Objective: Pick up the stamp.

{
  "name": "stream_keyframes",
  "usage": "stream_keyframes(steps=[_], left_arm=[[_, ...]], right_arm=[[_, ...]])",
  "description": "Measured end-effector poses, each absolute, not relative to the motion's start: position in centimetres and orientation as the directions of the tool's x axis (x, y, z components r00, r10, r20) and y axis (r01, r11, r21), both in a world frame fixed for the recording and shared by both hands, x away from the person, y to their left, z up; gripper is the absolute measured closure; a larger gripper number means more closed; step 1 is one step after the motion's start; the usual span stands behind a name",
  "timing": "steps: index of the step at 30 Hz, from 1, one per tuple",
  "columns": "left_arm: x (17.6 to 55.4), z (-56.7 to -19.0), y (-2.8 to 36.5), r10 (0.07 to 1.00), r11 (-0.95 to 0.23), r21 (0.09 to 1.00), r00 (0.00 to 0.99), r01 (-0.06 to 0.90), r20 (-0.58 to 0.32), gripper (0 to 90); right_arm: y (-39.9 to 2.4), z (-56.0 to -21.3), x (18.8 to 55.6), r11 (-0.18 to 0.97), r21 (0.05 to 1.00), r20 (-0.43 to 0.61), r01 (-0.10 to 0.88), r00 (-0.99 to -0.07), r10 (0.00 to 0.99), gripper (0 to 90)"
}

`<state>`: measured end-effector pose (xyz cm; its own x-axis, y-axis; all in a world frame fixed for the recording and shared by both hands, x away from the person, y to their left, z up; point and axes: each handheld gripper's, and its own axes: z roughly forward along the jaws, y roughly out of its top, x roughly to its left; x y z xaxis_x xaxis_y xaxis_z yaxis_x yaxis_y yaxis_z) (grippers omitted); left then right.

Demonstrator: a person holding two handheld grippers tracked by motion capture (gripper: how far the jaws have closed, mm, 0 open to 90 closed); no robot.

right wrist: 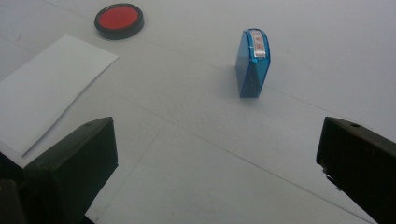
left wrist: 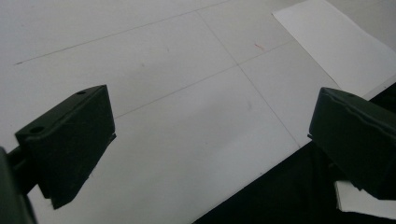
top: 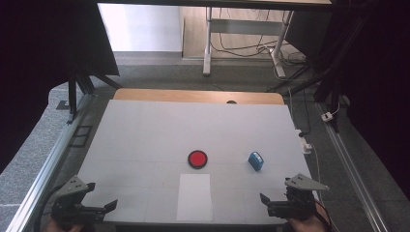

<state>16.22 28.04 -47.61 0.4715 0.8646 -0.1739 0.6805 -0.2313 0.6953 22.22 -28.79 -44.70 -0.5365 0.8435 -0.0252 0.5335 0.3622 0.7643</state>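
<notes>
A round red ink pad [top: 197, 159] in a black rim lies at the middle of the white table top [top: 193, 135]. A blue stamp [top: 256, 161] stands upright to its right. A white sheet of paper [top: 195, 196] lies in front of the pad, at the near edge. My left gripper [top: 104, 209] hovers open at the near left corner, nothing between its jaws. At the near right, my right gripper [top: 267, 204] is open and empty; the blue stamp [right wrist: 252, 63] stands ahead of it, apart, with the red pad [right wrist: 119, 20] farther off.
A wooden table edge [top: 198, 95] shows beyond the white top. Aluminium rails [top: 53, 154] run along both sides. A white plug and cables [top: 305, 145] lie off the right edge. Desk legs and cables stand on the floor behind.
</notes>
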Motion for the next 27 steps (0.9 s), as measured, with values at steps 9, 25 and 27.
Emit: stream_keyframes(steps=[9,25,27], left_arm=[[16.2,-47.6,28.0,0.864,-0.230,0.695,0.472,0.681,-0.175,0.2],[16.3,-47.6,28.0,0.862,-0.234,0.695,0.475,0.680,-0.175,0.0],[16.3,-47.6,28.0,0.863,-0.234,0.695,0.475,0.680,-0.174,0.0]], right_arm=[[-28.0,-44.8,23.3,0.373,0.761,0.000,0.530,-0.576,0.818,0.0],[-26.9,-45.2,25.6,0.391,0.743,-0.006,0.543,-0.578,0.816,0.0],[-26.8,-45.3,26.0,0.394,0.739,-0.012,0.547,-0.574,0.819,0.0]])
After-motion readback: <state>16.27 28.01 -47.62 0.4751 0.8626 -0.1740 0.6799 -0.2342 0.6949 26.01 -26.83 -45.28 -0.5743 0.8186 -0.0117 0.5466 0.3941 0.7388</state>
